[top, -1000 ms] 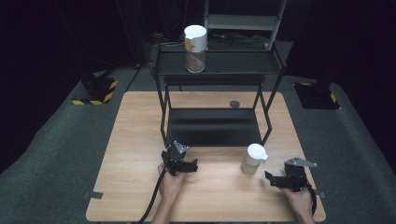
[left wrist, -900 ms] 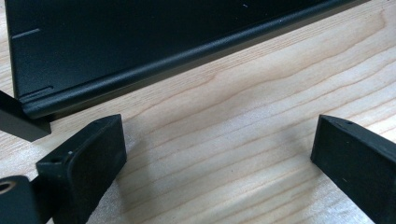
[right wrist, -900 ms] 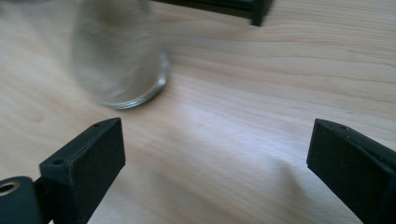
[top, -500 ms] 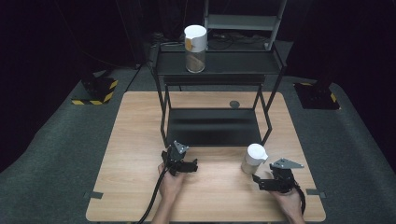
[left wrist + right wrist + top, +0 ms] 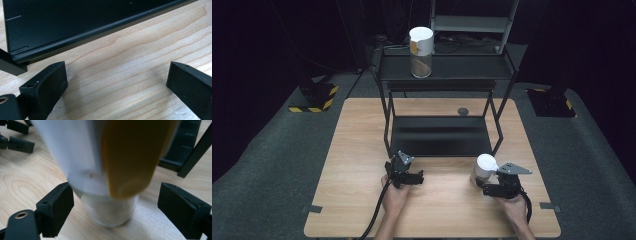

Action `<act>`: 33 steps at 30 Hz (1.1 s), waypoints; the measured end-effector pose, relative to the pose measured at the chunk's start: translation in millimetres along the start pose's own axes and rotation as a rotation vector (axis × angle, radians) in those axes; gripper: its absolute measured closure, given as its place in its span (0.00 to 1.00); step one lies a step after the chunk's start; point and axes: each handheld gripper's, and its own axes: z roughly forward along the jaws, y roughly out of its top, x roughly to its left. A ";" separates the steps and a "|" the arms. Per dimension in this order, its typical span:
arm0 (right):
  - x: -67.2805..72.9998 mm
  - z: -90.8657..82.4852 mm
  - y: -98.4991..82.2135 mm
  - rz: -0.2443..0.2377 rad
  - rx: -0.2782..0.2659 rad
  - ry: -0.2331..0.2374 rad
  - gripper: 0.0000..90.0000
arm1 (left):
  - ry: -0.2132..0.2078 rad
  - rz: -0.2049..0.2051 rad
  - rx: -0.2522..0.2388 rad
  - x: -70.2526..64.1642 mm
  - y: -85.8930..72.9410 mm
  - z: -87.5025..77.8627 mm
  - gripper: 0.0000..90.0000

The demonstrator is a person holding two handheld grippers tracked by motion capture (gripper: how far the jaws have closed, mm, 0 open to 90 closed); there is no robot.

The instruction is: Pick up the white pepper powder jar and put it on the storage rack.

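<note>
A glass jar [image 5: 483, 168] with a white lid and a white and orange label stands on the wooden table [image 5: 357, 150] at the front right. My right gripper [image 5: 488, 184] is level with it, and the jar [image 5: 82, 157] stands upright between the jaws. They have just been closing: the left finger [image 5: 56, 207] is at the label's edge, while the right finger [image 5: 182, 210] is still apart from the glass. My left gripper [image 5: 414, 176] rests open near the front middle. In the left gripper view only bare wood lies between the jaws of my left gripper [image 5: 116, 82].
A black metal rack [image 5: 439, 135] stands at the table's middle, its lower shelf just ahead of both grippers. A second white-lidded jar [image 5: 421, 45] stands on the upper shelf [image 5: 472, 70]. A small dark disc [image 5: 463, 111] lies behind the rack.
My right gripper has moved left across the table to the jar, which now stands between its jaws. The left gripper has stayed put.
</note>
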 end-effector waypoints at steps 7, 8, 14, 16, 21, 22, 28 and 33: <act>0.3 3.6 4.9 -0.020 -0.015 0.008 0.20 | 0.000 0.000 0.000 0.0 0.0 0.0 0.04; 0.0 4.0 5.1 -0.023 -0.020 0.011 0.21 | 0.000 0.000 0.000 0.0 0.0 0.0 0.04; 0.6 5.2 4.9 -0.046 -0.036 0.019 0.27 | 0.000 0.000 0.000 0.0 0.0 0.0 0.04; 1.0 5.4 3.8 -0.054 -0.046 0.020 0.29 | 0.000 0.000 0.000 0.0 0.0 0.0 0.04; 4.7 5.7 3.4 -0.073 -0.057 0.013 0.32 | 0.000 0.000 0.000 0.1 0.0 0.0 0.04; 5.2 5.6 3.2 -0.076 -0.059 0.011 0.32 | 0.000 0.000 0.000 0.1 0.0 0.0 0.04; 6.8 5.3 0.6 -0.093 -0.070 0.001 0.33 | -0.001 0.000 0.000 0.2 0.0 0.0 0.04; 8.9 6.5 2.2 -0.101 -0.069 -0.007 0.33 | -0.001 -0.001 0.000 0.3 0.0 0.0 0.04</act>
